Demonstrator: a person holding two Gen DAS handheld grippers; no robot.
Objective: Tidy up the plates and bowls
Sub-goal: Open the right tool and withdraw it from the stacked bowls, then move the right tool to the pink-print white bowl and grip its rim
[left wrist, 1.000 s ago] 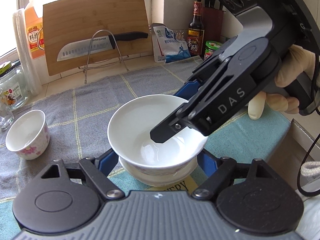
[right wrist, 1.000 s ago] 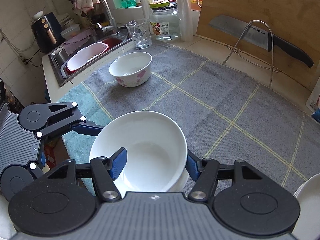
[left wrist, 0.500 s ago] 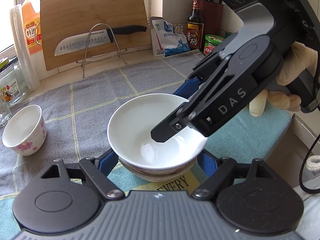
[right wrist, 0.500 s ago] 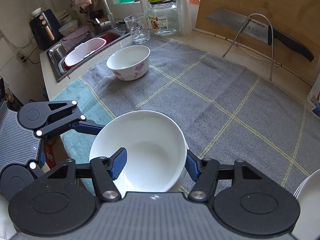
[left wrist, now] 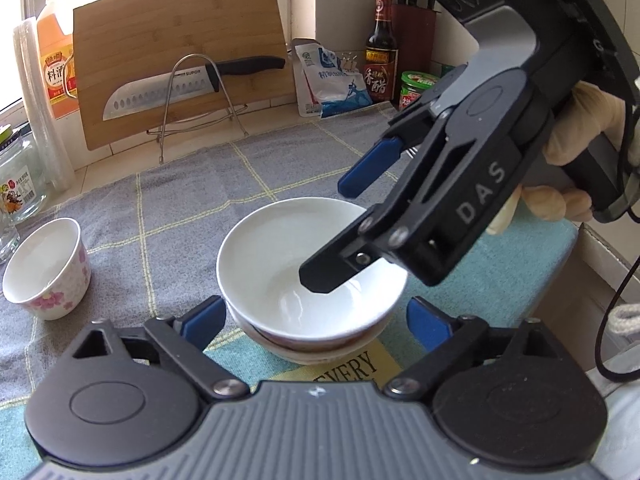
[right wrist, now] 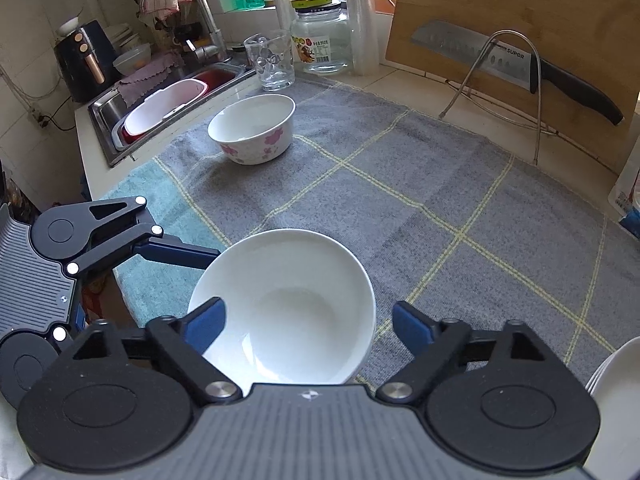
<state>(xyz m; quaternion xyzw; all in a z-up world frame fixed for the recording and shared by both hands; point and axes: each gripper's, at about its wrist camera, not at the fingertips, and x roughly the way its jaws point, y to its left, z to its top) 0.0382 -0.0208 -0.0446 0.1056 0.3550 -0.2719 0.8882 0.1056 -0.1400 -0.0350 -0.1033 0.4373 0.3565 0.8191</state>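
Near the cloth's front edge the white bowl is sitting on another bowl. Both grippers, left and right, have just been opening and are standing wide around it, pads apart from its rim. Behind, much cloth is lying free up to the flowered bowl.

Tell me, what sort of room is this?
Most likely a home kitchen counter: a sink with a tap, a knife against a wooden cutting board, and a soy sauce bottle by the wall.
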